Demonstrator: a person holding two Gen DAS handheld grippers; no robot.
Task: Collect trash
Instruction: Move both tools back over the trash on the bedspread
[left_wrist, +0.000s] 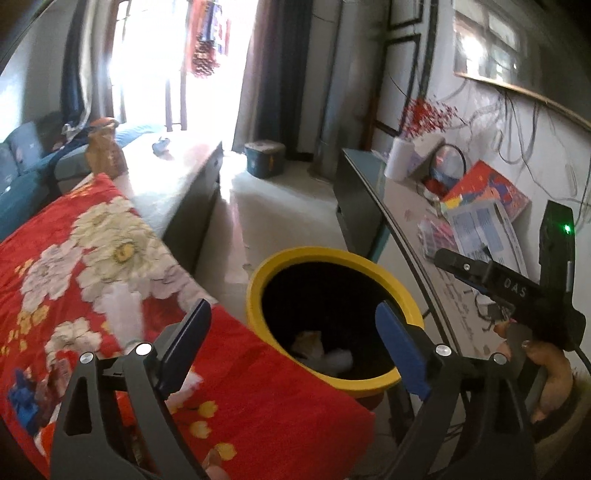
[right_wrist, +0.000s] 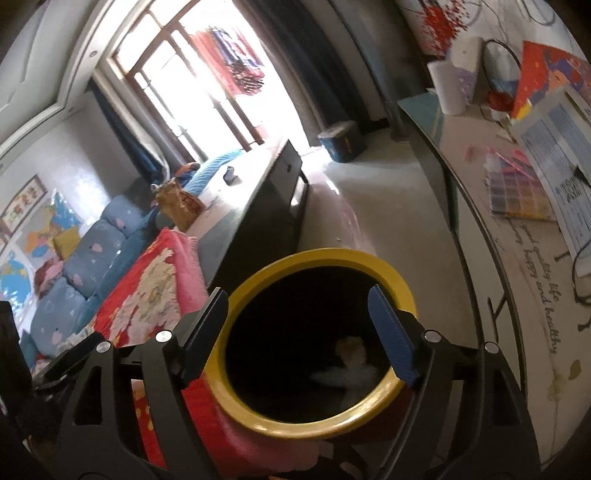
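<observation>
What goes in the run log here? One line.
left gripper: open, empty | right gripper: open, empty | yellow-rimmed bin: crumpled paper inside

Both wrist views look steeply down, close above the yellow-rimmed bin (left_wrist: 334, 380) (right_wrist: 325, 417), sharing it and the floral blanket (left_wrist: 92, 258) (right_wrist: 147, 295).
</observation>
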